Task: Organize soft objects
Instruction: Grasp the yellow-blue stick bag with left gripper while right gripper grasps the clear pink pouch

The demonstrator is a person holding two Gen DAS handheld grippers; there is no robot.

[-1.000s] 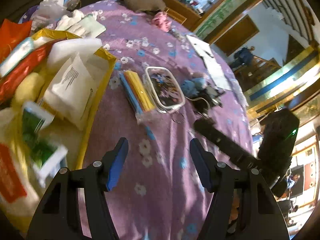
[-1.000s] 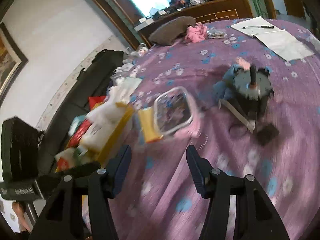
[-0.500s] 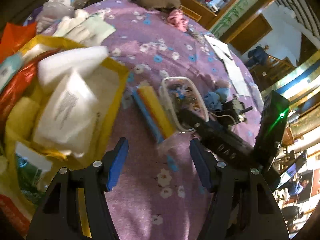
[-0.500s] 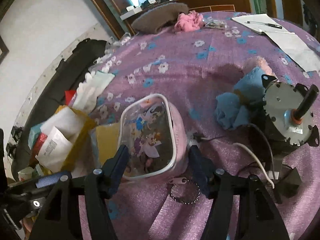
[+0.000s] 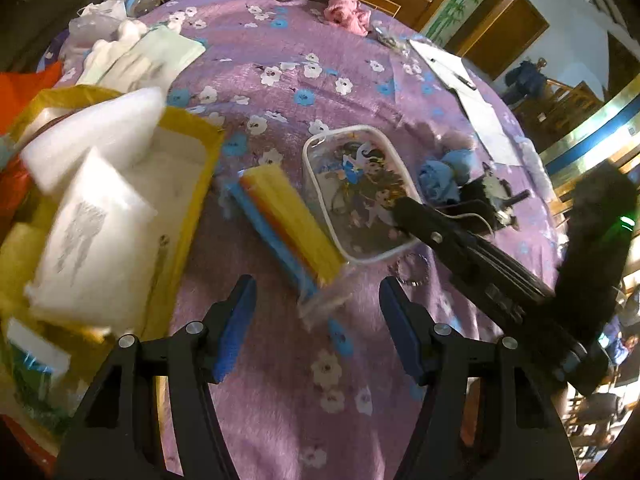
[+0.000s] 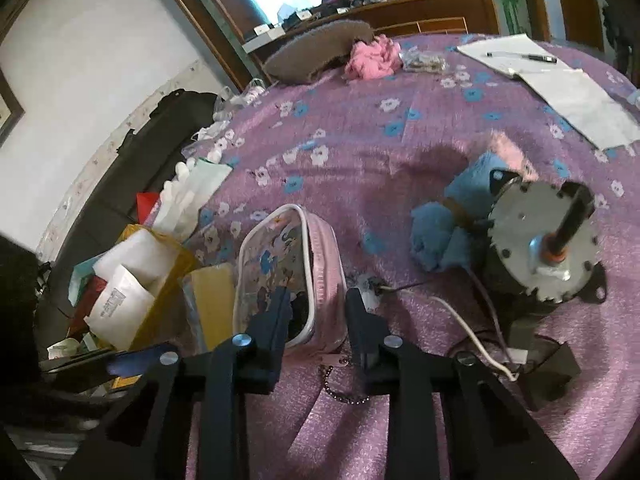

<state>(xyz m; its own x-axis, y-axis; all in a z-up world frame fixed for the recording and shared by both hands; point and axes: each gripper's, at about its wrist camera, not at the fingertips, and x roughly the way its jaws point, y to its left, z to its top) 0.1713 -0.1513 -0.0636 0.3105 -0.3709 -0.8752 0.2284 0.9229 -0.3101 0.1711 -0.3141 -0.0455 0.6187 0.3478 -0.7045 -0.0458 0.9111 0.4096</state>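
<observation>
A pink pouch [image 6: 320, 256] with a clear cartoon-printed face [image 5: 360, 192] lies mid-table on the purple flowered cloth [image 5: 280, 400]. My right gripper [image 6: 318, 304] has the pouch's near end between its fingers. Its jaws are closing and the pads touch both sides. Its black finger [image 5: 412, 212] lies over the pouch in the left wrist view. A wrapped pack of yellow and blue cloths [image 5: 288, 216] lies just left of the pouch. My left gripper [image 5: 316, 284] hangs open above the pack's near end, holding nothing. A blue fluffy cloth [image 6: 436, 236] lies to the pouch's right.
A yellow bag [image 5: 196, 184] stuffed with white foam packs stands at the left. A grey electric motor [image 6: 540, 248] with a white cord sits beside the blue cloth. At the far edge lie a grey cushion [image 6: 316, 48], a pink fluffy bundle [image 6: 374, 58] and papers [image 6: 576, 92].
My right gripper came forward onto the pink pouch and its jaws narrowed around it. The left gripper moved in and down toward the wrapped pack, still open.
</observation>
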